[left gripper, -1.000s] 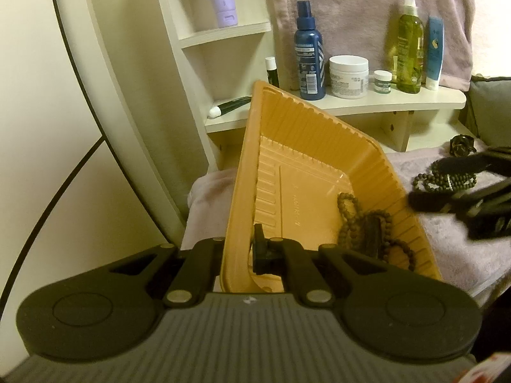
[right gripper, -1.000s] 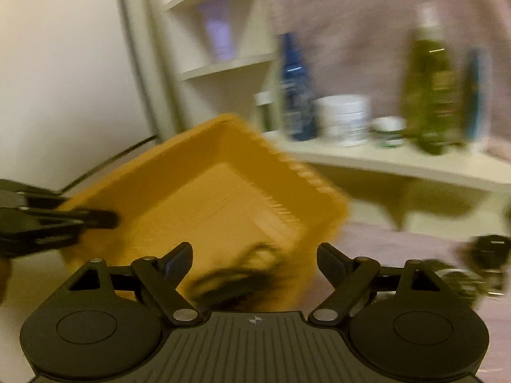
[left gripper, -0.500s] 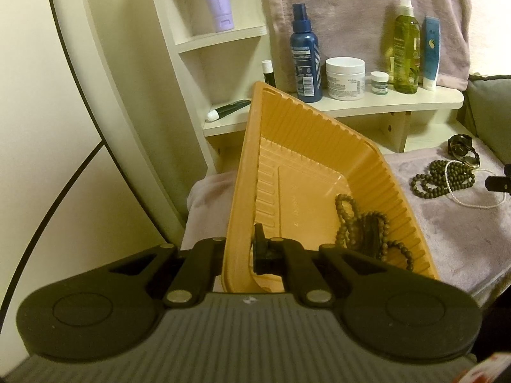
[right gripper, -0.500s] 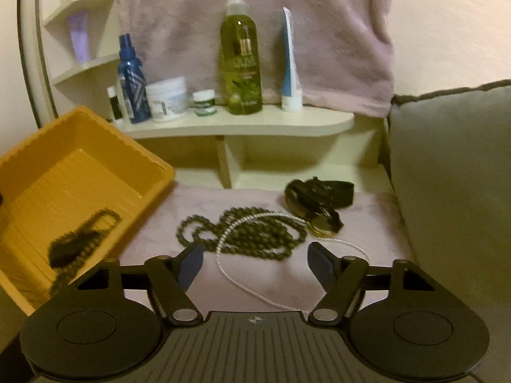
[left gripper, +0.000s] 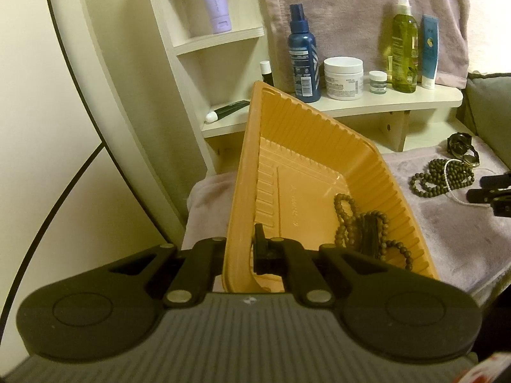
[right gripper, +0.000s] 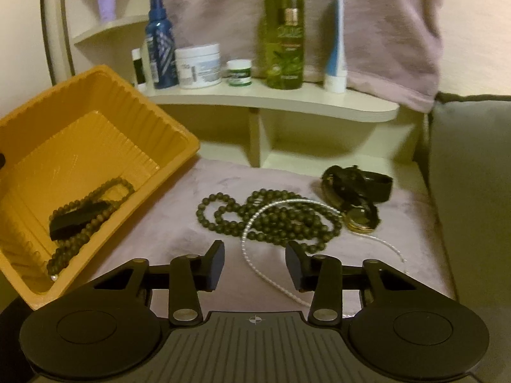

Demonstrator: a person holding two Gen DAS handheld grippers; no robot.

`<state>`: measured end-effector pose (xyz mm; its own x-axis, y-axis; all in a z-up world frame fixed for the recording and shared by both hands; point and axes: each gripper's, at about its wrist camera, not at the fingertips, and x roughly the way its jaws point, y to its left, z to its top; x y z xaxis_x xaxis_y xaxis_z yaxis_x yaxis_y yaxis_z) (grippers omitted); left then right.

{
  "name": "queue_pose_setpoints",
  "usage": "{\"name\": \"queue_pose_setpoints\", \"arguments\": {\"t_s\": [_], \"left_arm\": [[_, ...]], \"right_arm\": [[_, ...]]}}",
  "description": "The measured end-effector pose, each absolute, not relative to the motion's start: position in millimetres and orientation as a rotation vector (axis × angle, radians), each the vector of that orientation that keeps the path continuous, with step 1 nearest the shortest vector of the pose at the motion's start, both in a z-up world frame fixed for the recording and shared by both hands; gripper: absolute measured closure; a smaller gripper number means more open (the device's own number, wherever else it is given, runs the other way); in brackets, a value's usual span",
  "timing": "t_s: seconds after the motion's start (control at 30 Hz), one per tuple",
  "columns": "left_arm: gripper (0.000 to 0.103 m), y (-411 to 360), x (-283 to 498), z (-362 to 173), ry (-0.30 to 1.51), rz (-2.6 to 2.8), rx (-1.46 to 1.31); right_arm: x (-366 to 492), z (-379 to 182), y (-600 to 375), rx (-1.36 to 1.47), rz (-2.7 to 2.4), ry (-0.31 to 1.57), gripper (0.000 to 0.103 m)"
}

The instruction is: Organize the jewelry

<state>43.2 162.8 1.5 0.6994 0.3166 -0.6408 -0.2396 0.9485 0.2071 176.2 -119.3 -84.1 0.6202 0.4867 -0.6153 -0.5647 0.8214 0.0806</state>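
Left hand-held gripper (left gripper: 241,250) clamped on near wall of orange tray (left gripper: 287,134), tray tilted. Inside tray, just right of gripper: brown bead strand (left gripper: 343,214) with dark flat piece lying on it.

Right hand-held gripper (right gripper: 254,263) jaws apart, gripping nothing, low over mauve cloth (right gripper: 179,220). White cord necklace (right gripper: 255,220) runs between its fingers. Just ahead: dark green bead necklace (right gripper: 271,220). Ahead-right: black strap with gold watch (right gripper: 359,220). Tray to left. Shelf with bottles (right gripper: 282,28) beyond.
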Motion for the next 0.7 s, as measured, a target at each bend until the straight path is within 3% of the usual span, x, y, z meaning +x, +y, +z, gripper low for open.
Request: {"name": "queue_pose_setpoints", "arguments": {"t_s": [0.27, 0.37, 0.6, 0.63, 0.67, 0.7], "left_arm": [[0.099, 162.5, 44.0, 2.0, 0.736, 0.312, 0.111], [0.099, 161.9, 44.8, 2.8, 0.738, 0.314, 0.113], [0.099, 162.9, 46.0, 2.6, 0.738, 0.318, 0.113], [0.099, 163.2, 46.1, 2.5, 0.738, 0.319, 0.113], [0.099, 163.1, 46.3, 2.3, 0.739, 0.321, 0.114], [0.099, 163.4, 46.2, 2.1, 0.739, 0.321, 0.113]], "right_arm": [[191.8, -94.1, -100.3, -0.140, 0.609, 0.715, 0.074], [199.2, -98.1, -96.1, -0.129, 0.600, 0.745, 0.084], [205.5, -102.9, -87.0, -0.151, 0.603, 0.741, 0.086], [205.3, -103.0, -86.9, -0.151, 0.608, 0.742, 0.088], [205.2, -101.9, -88.3, -0.147, 0.612, 0.746, 0.101], [204.4, -100.2, -90.8, -0.135, 0.614, 0.749, 0.101]]}}
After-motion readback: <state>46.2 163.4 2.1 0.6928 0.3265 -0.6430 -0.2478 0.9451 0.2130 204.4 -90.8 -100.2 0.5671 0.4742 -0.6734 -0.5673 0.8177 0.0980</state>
